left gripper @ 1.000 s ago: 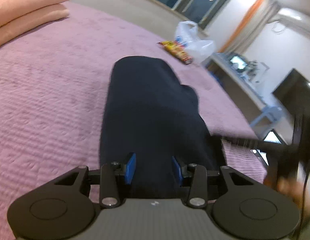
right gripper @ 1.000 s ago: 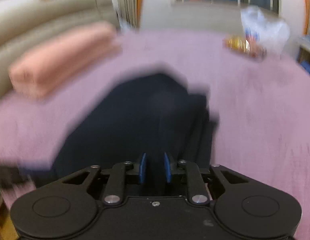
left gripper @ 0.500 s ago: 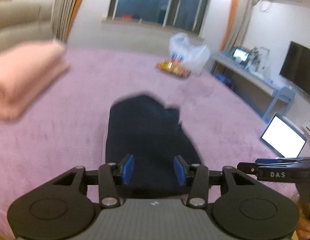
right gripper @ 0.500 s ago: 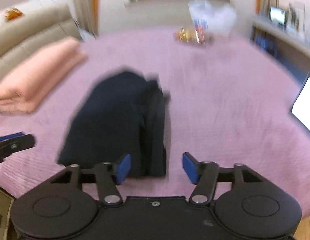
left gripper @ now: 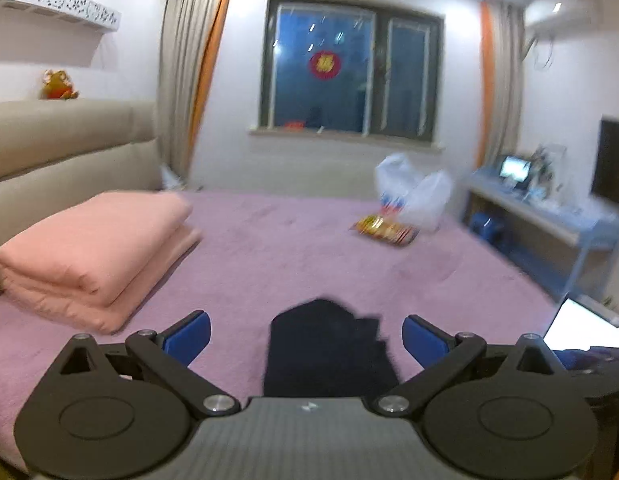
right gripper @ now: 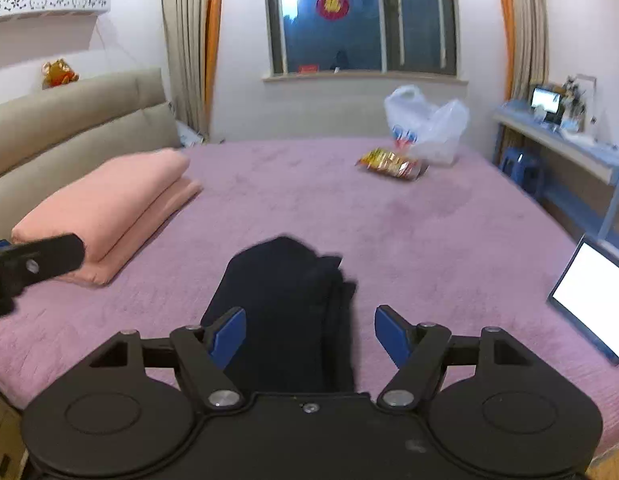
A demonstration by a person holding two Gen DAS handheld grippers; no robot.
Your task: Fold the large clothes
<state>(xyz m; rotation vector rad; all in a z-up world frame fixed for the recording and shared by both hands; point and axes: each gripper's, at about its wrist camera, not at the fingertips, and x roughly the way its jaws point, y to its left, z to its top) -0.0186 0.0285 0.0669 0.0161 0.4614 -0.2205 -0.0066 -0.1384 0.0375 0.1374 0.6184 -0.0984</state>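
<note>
Lower centre: folded dark navy garment laid on purple quilted bedspread
Left gripper: jaws held wide, nothing gripped
Right gripper: jaws held wide, nothing gripped

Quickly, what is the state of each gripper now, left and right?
Left gripper: open, holding nothing, above the dark garment.
Right gripper: open, holding nothing.

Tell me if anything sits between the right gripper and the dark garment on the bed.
Nothing visible does. The right gripper hangs open over the near end of the folded dark garment, with only bare purple bedspread around it. The pink folded blanket and snack packet lie well aside.
</note>
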